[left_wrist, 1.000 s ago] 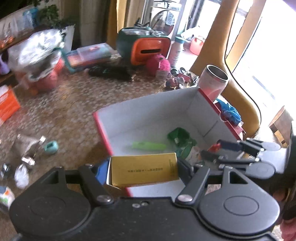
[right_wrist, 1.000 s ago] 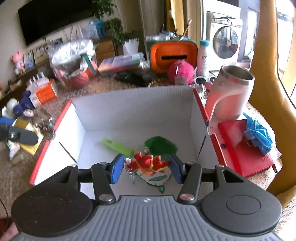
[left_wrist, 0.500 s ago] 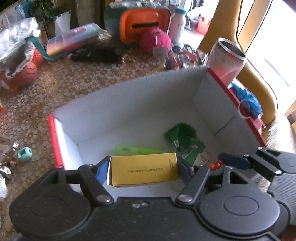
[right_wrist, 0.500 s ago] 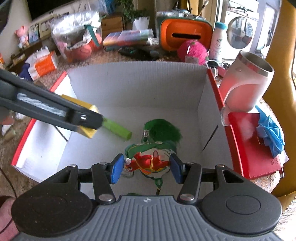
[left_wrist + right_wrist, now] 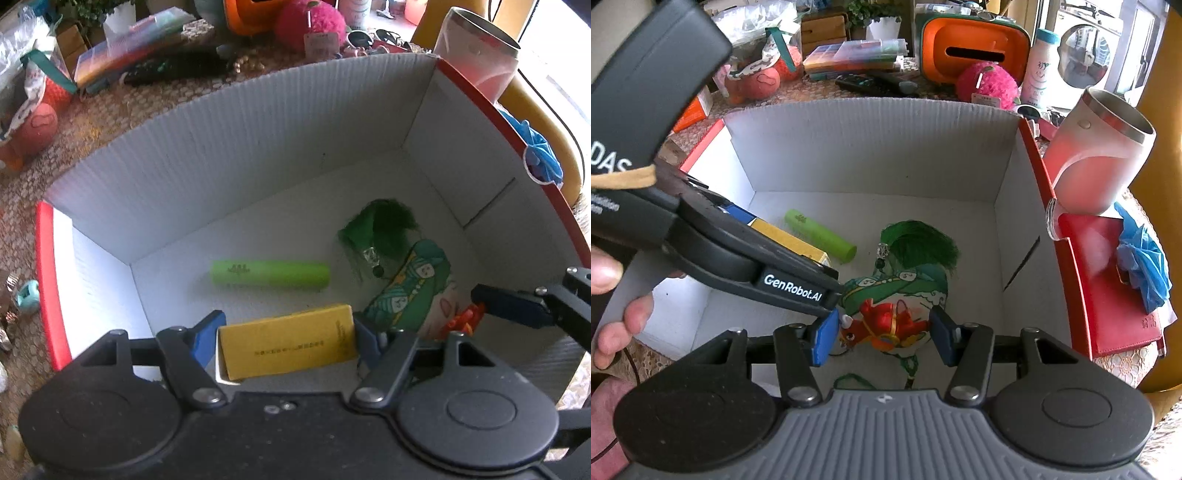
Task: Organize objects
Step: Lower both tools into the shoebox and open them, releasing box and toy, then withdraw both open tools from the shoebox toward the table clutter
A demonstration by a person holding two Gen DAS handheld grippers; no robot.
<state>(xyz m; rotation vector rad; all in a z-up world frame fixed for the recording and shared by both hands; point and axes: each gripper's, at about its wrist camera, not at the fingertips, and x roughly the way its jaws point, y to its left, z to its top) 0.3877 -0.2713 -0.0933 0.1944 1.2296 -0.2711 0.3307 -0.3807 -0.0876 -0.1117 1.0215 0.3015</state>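
A white cardboard box with red outer sides [image 5: 236, 155] [image 5: 871, 147] stands on the table. On its floor lie a lime green tube [image 5: 269, 273] [image 5: 820, 234] and a green tassel [image 5: 384, 225] [image 5: 919, 245]. My left gripper [image 5: 286, 338] is shut on a yellow box [image 5: 290, 347] [image 5: 790, 240], held low inside the box. My right gripper [image 5: 882, 332] is shut on a green pouch with a red horse ornament [image 5: 890, 310] [image 5: 406, 291], low at the box's right front.
A pink steel tumbler [image 5: 1097, 162] and a red notebook [image 5: 1108, 288] with a blue cloth [image 5: 1145, 262] sit right of the box. Behind it are an orange case [image 5: 971, 48], a pink plush ball [image 5: 988, 83], a remote [image 5: 871, 83], and plastic organisers [image 5: 853, 59].
My left gripper has carried the yellow box from outside the near left corner into the box and lowered it. My right gripper has lowered the pouch toward the box floor.
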